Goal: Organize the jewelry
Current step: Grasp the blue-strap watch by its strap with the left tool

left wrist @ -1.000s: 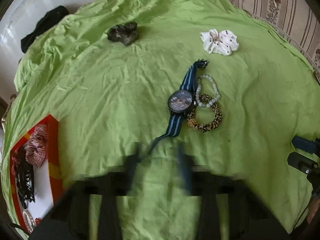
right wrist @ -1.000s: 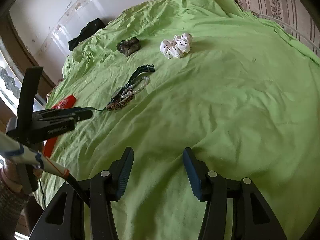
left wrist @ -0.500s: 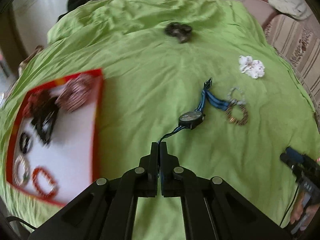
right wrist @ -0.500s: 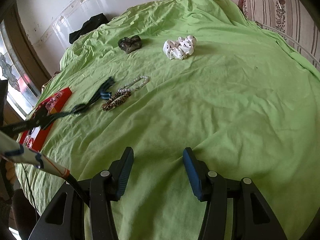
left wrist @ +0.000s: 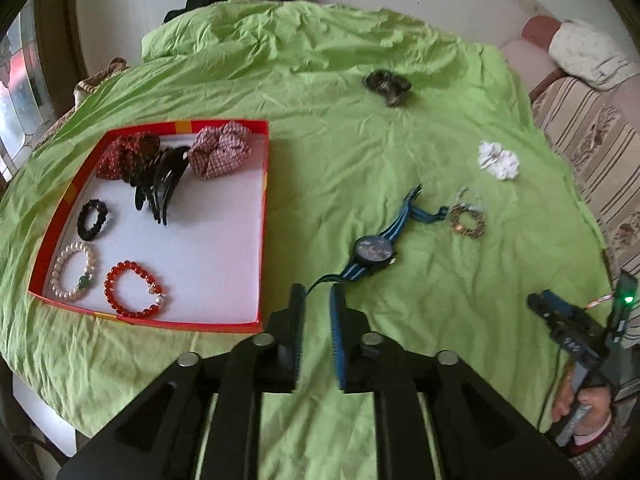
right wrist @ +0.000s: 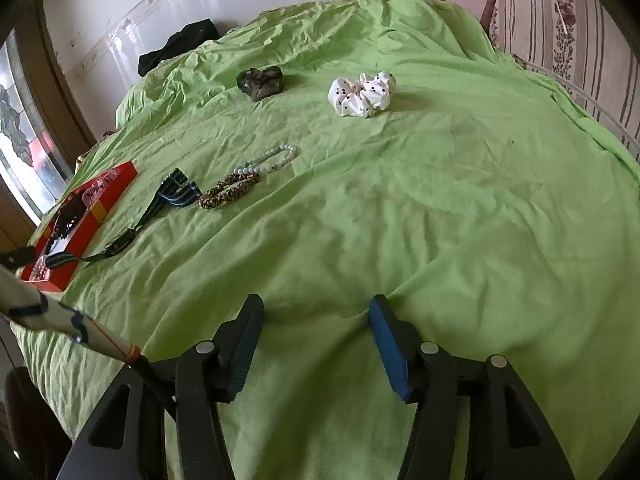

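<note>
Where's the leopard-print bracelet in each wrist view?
Left wrist: leopard-print bracelet right of centre, just right of the watch strap.
Right wrist: leopard-print bracelet left of centre, beside the strap.
Shared landmark: white dotted scrunchie, beyond it in both.

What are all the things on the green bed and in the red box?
Red cardboard box: 1, white inside, left.
Checked fabric scrunchies: 2, red and pink, box's far end.
Black hair claw clip: 1, in box.
Black bead bracelet: 1, in box.
Pearl bracelet: 1, white, in box.
Red bead bracelet: 1, in box.
Blue striped-strap watch: 1, on sheet.
Leopard-print bracelet: 1, right of watch.
Pale bead bracelet: 1.
White dotted scrunchie: 1.
Dark scrunchie: 1.
Left gripper: open.
Right gripper: open.
</note>
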### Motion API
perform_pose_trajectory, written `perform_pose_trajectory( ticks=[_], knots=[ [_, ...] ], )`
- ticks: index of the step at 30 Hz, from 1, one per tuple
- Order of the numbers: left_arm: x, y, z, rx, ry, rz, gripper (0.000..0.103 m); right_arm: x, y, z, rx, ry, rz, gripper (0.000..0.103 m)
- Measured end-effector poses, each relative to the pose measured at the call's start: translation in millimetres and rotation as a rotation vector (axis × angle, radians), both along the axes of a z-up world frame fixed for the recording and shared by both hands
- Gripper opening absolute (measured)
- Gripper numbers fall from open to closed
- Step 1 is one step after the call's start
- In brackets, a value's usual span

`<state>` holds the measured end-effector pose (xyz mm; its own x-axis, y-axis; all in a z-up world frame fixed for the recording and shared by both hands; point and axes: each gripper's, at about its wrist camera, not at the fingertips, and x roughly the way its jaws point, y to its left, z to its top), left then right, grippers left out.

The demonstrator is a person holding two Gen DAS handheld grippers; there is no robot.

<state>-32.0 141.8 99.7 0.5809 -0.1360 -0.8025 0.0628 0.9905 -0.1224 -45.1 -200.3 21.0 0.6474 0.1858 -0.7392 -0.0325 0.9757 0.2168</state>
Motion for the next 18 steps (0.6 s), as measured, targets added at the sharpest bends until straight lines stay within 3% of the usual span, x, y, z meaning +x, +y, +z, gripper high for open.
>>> perform_pose_trajectory(
  ticks=[1,3,13,18],
  knots=[
    [0.1,-2.3,2.3,-0.003,-0.009,-0.009,0.027,0.0,0.8,0.0,-0.005,-0.001,0.000,0.060],
    [2.9,-11.8,4.1,0.002,-0.021,-0.029,0.032,-0.5,1.6,-0.4,-0.013,-0.004,0.000,0.060],
    [45.2,-66.8,-25.5,0.011,0.012,-0.162,0.032,-1.1,6.0,-1.1,-0.047,-0.009,0.016,0.064],
    [70.4,-67.6,-48.1,-0.010,0.050,-0.154,0.032,6.3,-0.1,11.5,0.030,0.022,0.034,0.064]
  ],
)
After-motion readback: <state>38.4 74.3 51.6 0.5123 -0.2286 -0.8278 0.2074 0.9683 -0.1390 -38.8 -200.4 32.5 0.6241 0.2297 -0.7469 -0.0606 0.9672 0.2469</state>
